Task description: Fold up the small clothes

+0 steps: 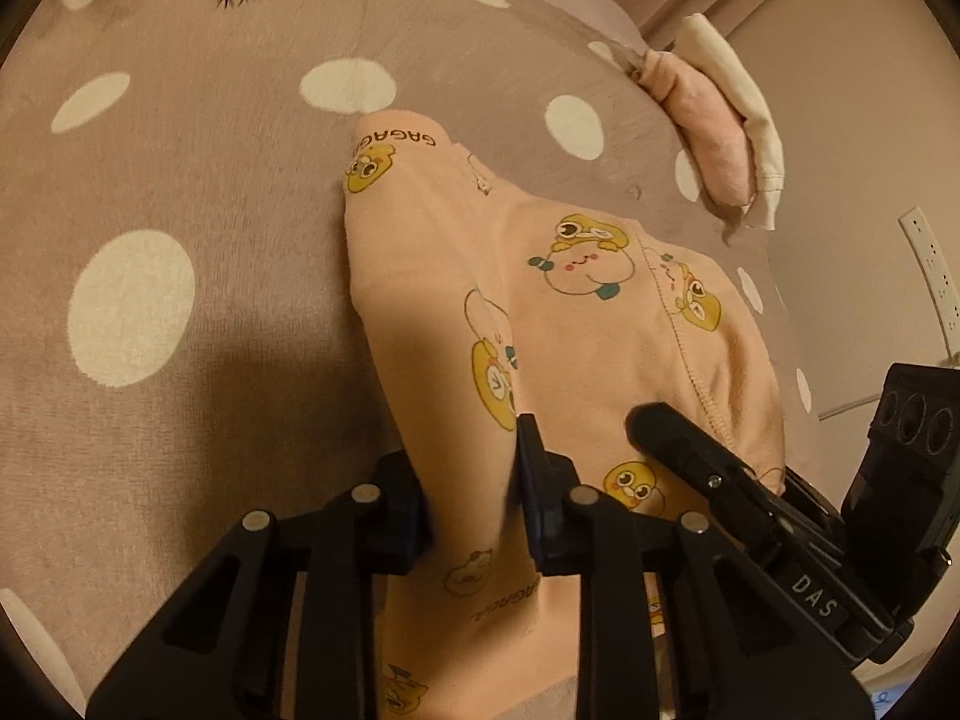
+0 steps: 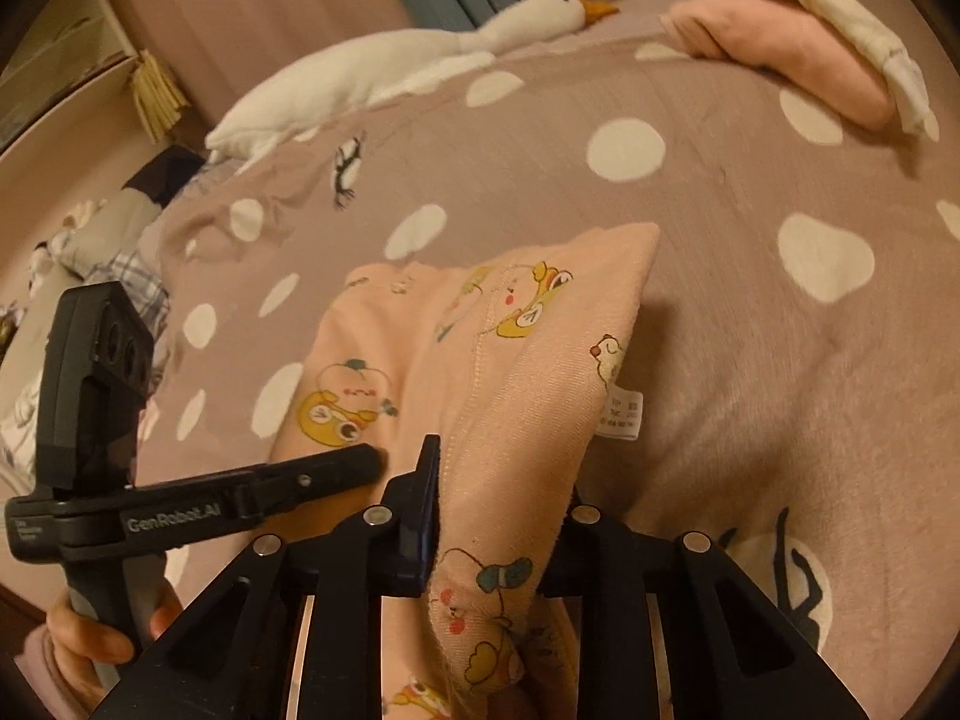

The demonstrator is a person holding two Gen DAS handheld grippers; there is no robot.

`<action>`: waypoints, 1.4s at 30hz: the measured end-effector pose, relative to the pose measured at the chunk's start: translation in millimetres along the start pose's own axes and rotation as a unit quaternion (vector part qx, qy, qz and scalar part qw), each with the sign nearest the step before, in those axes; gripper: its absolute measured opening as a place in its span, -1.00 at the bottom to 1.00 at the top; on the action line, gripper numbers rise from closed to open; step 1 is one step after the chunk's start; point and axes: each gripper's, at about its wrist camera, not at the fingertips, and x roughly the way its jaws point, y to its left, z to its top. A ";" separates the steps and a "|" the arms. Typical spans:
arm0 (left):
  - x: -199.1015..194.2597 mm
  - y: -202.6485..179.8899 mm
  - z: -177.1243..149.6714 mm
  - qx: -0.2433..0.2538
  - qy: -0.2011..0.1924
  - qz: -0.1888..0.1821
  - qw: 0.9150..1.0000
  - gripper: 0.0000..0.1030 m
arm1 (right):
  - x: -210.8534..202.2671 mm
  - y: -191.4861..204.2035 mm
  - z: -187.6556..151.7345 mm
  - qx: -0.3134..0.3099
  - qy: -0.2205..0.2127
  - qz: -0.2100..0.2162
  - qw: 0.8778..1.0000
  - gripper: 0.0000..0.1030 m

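A small peach garment (image 1: 576, 324) printed with yellow cartoon ducks lies on the dotted mauve bedcover (image 1: 180, 150), its near end lifted. My left gripper (image 1: 474, 480) is shut on the garment's near left part. My right gripper (image 2: 498, 510) is shut on the garment (image 2: 480, 360) at its near right edge, with cloth bunched between the fingers. A white care label (image 2: 621, 414) hangs from the garment's right edge. The right gripper shows in the left wrist view (image 1: 690, 450), and the left gripper in the right wrist view (image 2: 336, 468), each close beside the other.
A pink folded garment (image 1: 708, 126) with a white one (image 1: 744, 102) on top lies at the far right of the bed; they also show in the right wrist view (image 2: 792, 54). A white plush goose (image 2: 390, 66) lies along the far edge. A wall socket strip (image 1: 933, 276) is on the right.
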 end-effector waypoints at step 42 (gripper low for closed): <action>-117.2 -25.2 -148.4 0.060 -0.038 0.019 0.997 -0.51 | -113.9 76.5 -103.6 -0.035 -0.039 0.043 0.998 -0.52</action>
